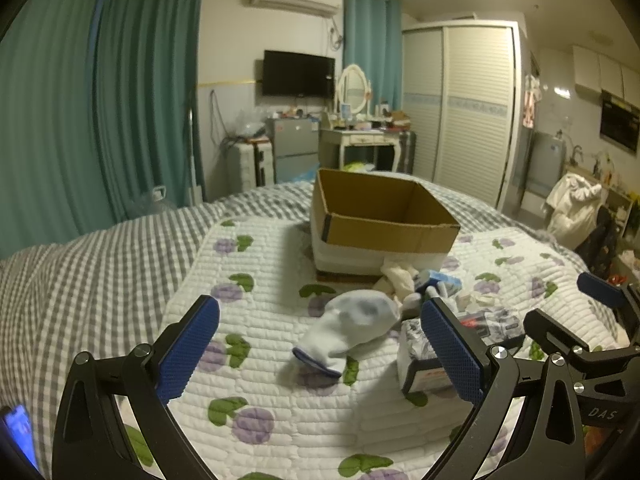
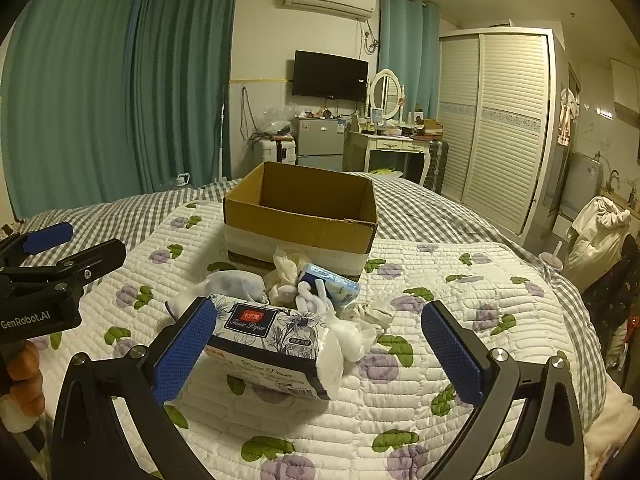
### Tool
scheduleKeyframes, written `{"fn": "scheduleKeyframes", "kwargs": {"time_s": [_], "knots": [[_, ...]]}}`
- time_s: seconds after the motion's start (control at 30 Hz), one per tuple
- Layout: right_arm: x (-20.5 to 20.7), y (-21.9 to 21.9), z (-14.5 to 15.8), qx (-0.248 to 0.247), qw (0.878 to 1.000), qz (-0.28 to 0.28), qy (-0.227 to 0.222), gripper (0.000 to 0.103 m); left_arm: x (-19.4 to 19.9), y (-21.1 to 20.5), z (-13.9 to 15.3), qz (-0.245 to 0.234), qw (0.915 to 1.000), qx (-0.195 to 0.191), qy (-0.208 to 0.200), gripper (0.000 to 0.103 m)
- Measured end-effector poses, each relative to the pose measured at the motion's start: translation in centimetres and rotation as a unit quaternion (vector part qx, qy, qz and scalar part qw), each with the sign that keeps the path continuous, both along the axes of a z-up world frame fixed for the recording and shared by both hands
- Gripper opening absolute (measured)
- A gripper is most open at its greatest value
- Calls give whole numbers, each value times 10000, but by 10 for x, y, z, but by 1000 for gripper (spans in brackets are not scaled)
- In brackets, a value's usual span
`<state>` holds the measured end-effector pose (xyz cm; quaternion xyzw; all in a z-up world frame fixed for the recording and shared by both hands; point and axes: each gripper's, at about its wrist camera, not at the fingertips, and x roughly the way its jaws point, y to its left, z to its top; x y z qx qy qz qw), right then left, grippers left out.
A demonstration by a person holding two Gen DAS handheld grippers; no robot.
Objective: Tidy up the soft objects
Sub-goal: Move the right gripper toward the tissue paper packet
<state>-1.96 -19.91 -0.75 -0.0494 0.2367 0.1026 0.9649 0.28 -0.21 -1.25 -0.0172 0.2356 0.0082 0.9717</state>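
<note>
On the left, the left gripper (image 1: 320, 344) hangs above the floral quilt (image 1: 264, 396) with its blue pads spread wide and nothing between them. A white sock (image 1: 352, 330) with a dark-edged cuff lies flat on the quilt ahead of it, framed by the two fingers but not touched.

Toward the middle, the cardboard box (image 2: 300, 216) stands open at the far edge of the quilt, and what shows of its inside is bare. Just in front of it sits a loose heap: more white socks (image 2: 292, 292), a small light-blue tissue packet (image 2: 334, 282) and some crumpled white cloth (image 2: 372, 314), all touching or overlapping.

On the right, the right gripper (image 2: 320, 344) is also wide open and holds nothing. The tissue paper pack (image 2: 268, 344), dark blue with a floral print, lies nearest it, its left end just beside the left pad (image 2: 186, 352), its loose white wrapper end pointing right.

The risks from here look like these. The pack is wide and squashy, so closing on one end could crumple it or let it swing and slip out on the way to the box. The socks are tangled, so pinching one may drag others along. The two grippers work near each other, so they could collide.
</note>
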Motion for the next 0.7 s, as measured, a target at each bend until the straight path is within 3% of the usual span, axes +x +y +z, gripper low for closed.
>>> {"fn": "scheduleKeyframes", "kwargs": {"time_s": [0.7], "knots": [[0,2,-4,0,10000,0,57,103,2,7,-5,8,10000,8,74,103]]}}
